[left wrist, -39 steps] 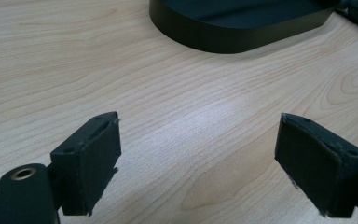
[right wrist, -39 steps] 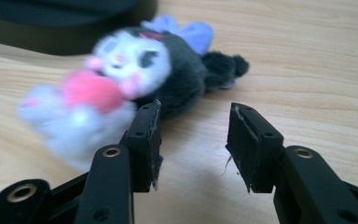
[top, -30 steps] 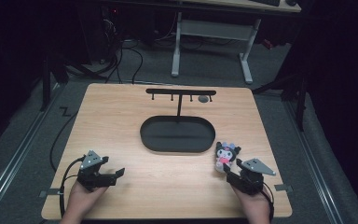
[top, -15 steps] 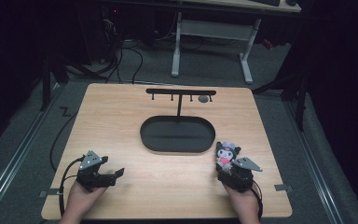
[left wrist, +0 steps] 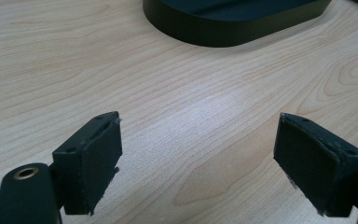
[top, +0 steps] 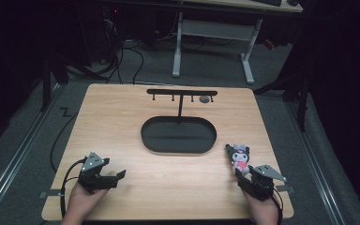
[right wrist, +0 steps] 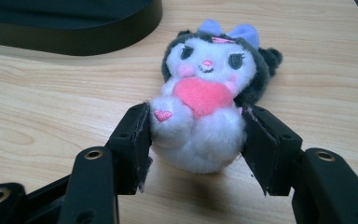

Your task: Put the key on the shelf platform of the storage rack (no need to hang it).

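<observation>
A small plush toy (top: 240, 157) with a white face, dark ears, a blue bow and a pink heart (right wrist: 205, 102) lies on the wooden table (top: 122, 122), right of the black oval base (top: 143, 136). My right gripper (top: 242, 172) is shut on its white lower body; in the right gripper view (right wrist: 196, 135) both pads press into the fur. The toy rests on the table. Near the front left, my left gripper (top: 119, 176) is open, and nothing but bare wood lies between its jaws in the left gripper view (left wrist: 198, 154).
From the oval base (left wrist: 233, 28) rises a thin post with a black hook bar (top: 182, 92); a small dark round piece (top: 205, 99) hangs near its right end. A desk frame (top: 213, 33) and cables stand beyond the table's far edge.
My right gripper slid left and forward from beside the plush toy until its jaws closed around the toy's lower body. The left gripper stayed where it was.
</observation>
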A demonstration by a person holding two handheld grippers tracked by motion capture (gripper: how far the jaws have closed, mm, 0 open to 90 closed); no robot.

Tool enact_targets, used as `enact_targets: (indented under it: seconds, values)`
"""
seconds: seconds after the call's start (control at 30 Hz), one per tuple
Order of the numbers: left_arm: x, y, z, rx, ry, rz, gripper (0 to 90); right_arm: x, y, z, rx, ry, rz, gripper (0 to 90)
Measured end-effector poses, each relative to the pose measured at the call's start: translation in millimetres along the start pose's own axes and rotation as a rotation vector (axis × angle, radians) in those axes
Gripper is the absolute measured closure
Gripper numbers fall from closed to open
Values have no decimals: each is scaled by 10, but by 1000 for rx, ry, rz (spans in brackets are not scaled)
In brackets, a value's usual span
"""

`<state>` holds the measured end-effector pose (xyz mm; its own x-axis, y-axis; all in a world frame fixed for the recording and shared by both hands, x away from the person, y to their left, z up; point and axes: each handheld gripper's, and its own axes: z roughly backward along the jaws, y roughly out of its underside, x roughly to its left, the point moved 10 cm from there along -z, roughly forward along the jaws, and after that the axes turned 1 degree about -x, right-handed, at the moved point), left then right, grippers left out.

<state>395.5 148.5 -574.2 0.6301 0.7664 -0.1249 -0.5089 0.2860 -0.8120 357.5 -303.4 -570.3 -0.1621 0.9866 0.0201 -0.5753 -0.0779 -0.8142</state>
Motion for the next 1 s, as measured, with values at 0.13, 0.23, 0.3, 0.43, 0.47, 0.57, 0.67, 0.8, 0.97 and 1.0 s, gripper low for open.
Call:
enact_targets:
  seconds: [0.13, 0.23, 0.3, 0.43, 0.47, 0.57, 0.67, 0.8, 0.97, 1.0]
  values:
    - [-10, 1, -19, 3, 0, 1, 157, 16, -19, 21, -10, -19, -3, 388]
    - [-13, 5, -18, 6, -1, -3, 157, 56, -52, 45, -18, -34, -3, 322]
    - [-17, 5, -11, 4, -1, 1, 157, 104, -55, 61, -11, -41, 6, 271]
    - [-25, 1, -4, 3, 0, -6, 157, 158, -27, 81, 13, -54, 25, 248]
    - [-21, 4, -10, 7, 1, -5, 157, 177, -2, 91, 36, -61, 40, 224]
    - [-10, 9, -20, 12, -3, -11, 157, 204, 32, 97, 77, -68, 69, 187]
    - [4, 10, -21, 13, -3, -10, 157, 208, 52, 96, 116, -69, 67, 172]
    - [20, 2, -7, 9, -1, -10, 153, 187, 78, 74, 188, -30, 99, 166]
    - [20, -14, 16, 3, -18, -39, 151, 171, 119, 59, 265, -19, 118, 155]
    - [23, -11, 18, 5, -23, -46, 151, 154, 133, 54, 285, -16, 121, 155]
